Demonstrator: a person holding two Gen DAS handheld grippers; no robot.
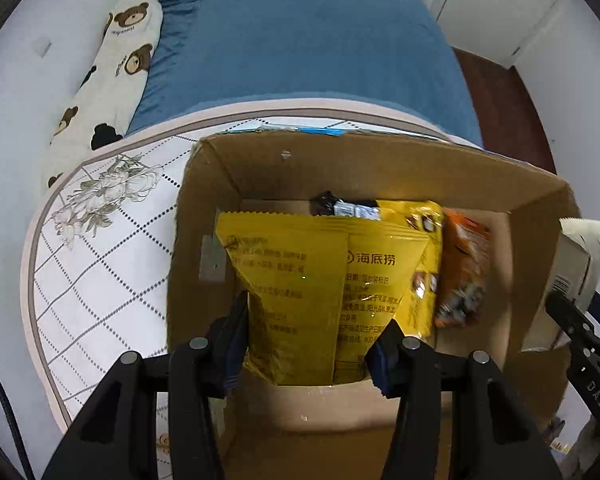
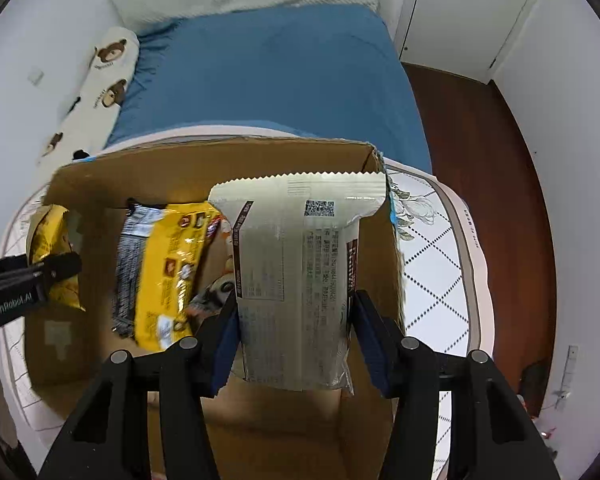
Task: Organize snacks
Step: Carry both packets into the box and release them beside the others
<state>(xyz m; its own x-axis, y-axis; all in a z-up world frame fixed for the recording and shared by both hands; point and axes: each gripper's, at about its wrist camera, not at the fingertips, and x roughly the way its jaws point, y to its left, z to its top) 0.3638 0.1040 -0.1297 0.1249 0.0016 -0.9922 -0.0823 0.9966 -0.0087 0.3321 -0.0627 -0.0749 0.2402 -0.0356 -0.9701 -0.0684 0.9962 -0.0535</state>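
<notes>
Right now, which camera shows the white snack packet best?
The right wrist view: the white snack packet fills the centre, its printed back facing the camera, held in the right claw. The left wrist view shows only its corner at the right edge.

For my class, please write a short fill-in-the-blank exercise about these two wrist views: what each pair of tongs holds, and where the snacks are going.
1. The left tongs are shut on a ____ snack bag.
2. The right tongs grip a pale packet whose printed back shows a square ____ code near its top.
3. Both packets hang over an open ____ box.
4. Beyond the box lies a bed with a ____ sheet.

Missing words: yellow; QR; cardboard; blue
</notes>
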